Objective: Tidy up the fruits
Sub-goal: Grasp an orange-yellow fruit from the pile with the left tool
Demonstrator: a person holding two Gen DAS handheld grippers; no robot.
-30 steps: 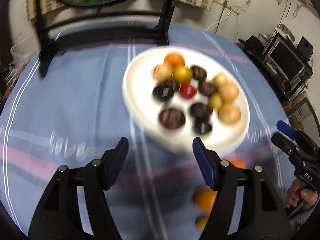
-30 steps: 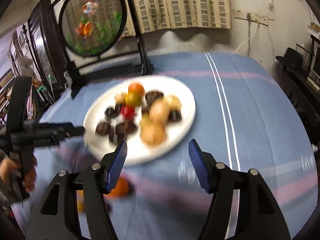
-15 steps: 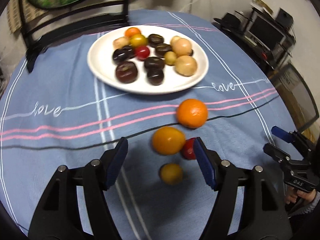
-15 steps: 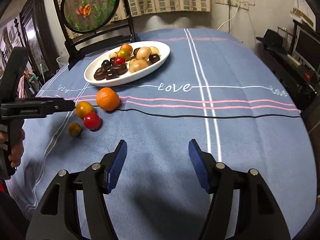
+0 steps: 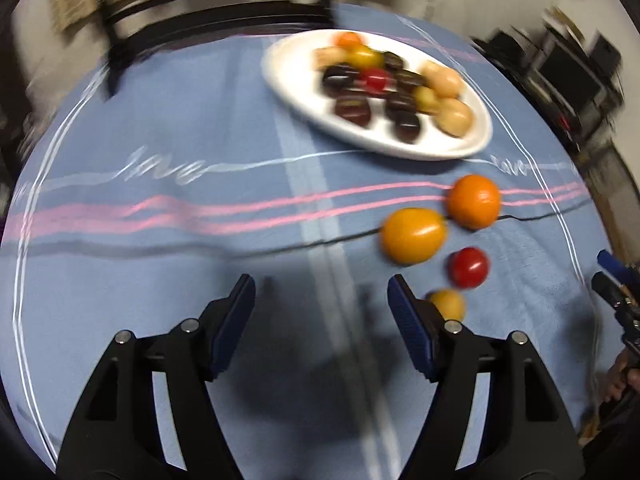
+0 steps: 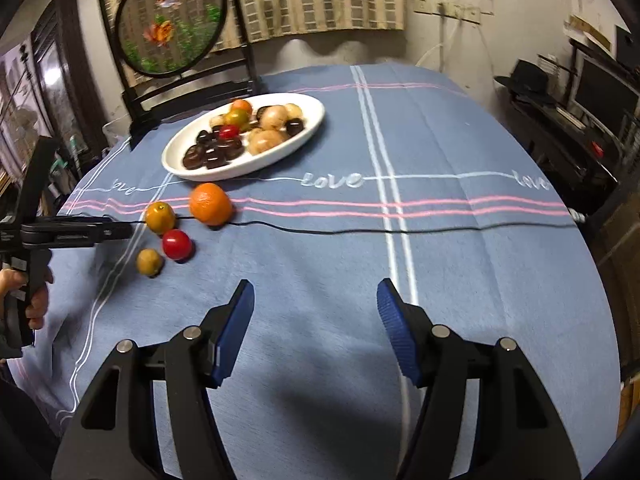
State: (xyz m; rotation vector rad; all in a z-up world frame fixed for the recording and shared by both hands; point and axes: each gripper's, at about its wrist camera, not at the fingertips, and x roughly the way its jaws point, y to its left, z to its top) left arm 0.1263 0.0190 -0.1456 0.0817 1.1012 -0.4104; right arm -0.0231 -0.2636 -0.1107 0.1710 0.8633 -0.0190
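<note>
A white oval plate [image 5: 294,76] [image 6: 173,159] at the far side of the blue tablecloth holds several dark, yellow, tan and red fruits. In front of it, loose on the cloth, lie an orange [image 5: 474,201] [image 6: 211,204], a yellow-orange fruit [image 5: 413,235] [image 6: 160,218], a red tomato [image 5: 469,267] [image 6: 177,245] and a small yellow fruit [image 5: 448,304] [image 6: 149,262]. My left gripper [image 5: 320,284] is open and empty, and the loose fruits sit just right of its right finger. Over bare cloth, well right of the fruits, my right gripper [image 6: 314,286] is open and empty too.
A round embroidered screen on a black stand [image 6: 172,36] rises behind the plate. The round table's edge curves close on both sides. Dark furniture with a hat [image 6: 528,78] stands to the right. The left gripper's handle and a hand [image 6: 36,304] show at the left edge.
Both grippers have drawn back from the plate towards the near side of the table. The left view then swung left, so the loose fruits now sit to its right. The right gripper has since held still.
</note>
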